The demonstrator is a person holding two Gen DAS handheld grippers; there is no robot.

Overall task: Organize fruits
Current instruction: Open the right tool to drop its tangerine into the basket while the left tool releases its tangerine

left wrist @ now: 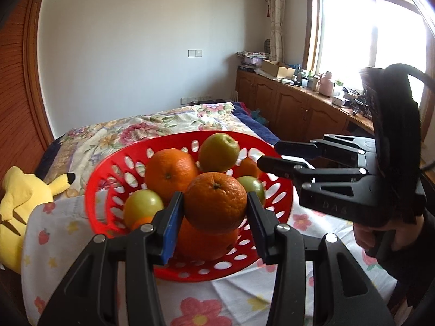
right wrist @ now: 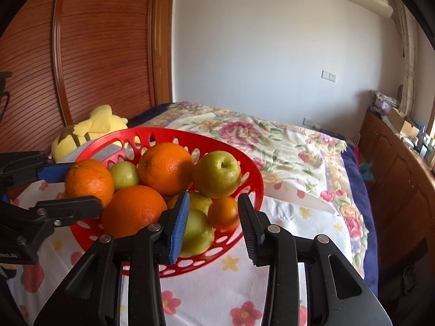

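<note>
A red perforated basket (left wrist: 106,174) (right wrist: 252,179) sits on a flowered cloth and holds several oranges and green apples. My left gripper (left wrist: 214,212) is shut on an orange (left wrist: 216,201) at the top of the pile; the same orange shows in the right wrist view (right wrist: 88,180) between the left fingers. My right gripper (right wrist: 213,217) is open and empty at the basket's near right edge, with a small orange (right wrist: 223,212) and a green apple (right wrist: 197,231) behind the gap. It also shows in the left wrist view (left wrist: 267,154).
A yellow plush toy (left wrist: 16,206) (right wrist: 89,130) lies left of the basket. The bed with a floral blanket (right wrist: 272,141) stretches behind. Wooden cabinets (left wrist: 293,103) with clutter line the right wall under a window. A wooden wardrobe (right wrist: 81,54) stands at left.
</note>
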